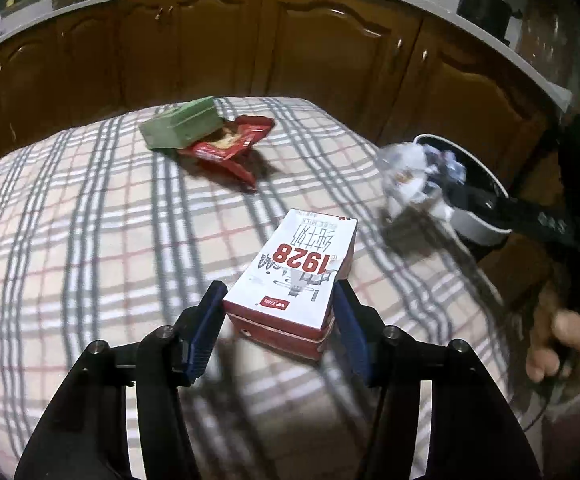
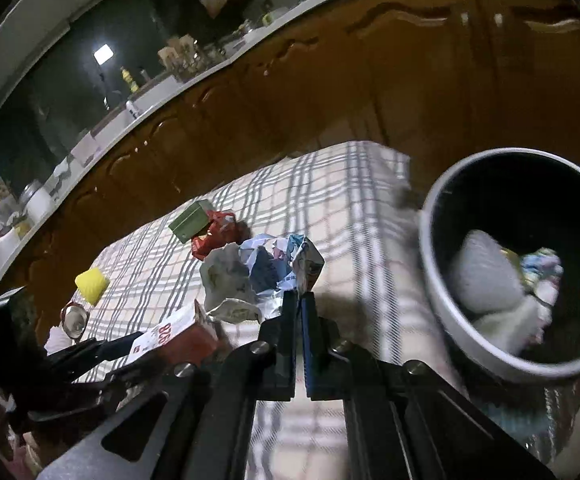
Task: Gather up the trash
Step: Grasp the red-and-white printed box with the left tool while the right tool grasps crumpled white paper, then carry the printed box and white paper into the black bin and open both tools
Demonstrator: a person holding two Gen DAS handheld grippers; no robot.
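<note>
My left gripper (image 1: 280, 300) is shut on a red-and-white milk carton (image 1: 301, 268) marked 1928 and holds it over the checked tablecloth (image 1: 90, 240). The carton also shows in the right wrist view (image 2: 178, 334). My right gripper (image 2: 299, 294) is shut on a crumpled white-and-blue wrapper (image 2: 258, 272) and holds it above the table, left of the bin (image 2: 429, 240). In the left wrist view the wrapper (image 1: 413, 176) is blurred in front of the bin (image 1: 473, 224). The bin is round, grey, and holds several pieces of trash.
A green box (image 1: 182, 122) lies on a red snack packet (image 1: 230, 144) at the table's far side. A yellow object (image 2: 92, 284) and a metal can (image 2: 74, 320) sit at the table's left in the right wrist view. Brown cabinets (image 1: 329, 40) stand behind.
</note>
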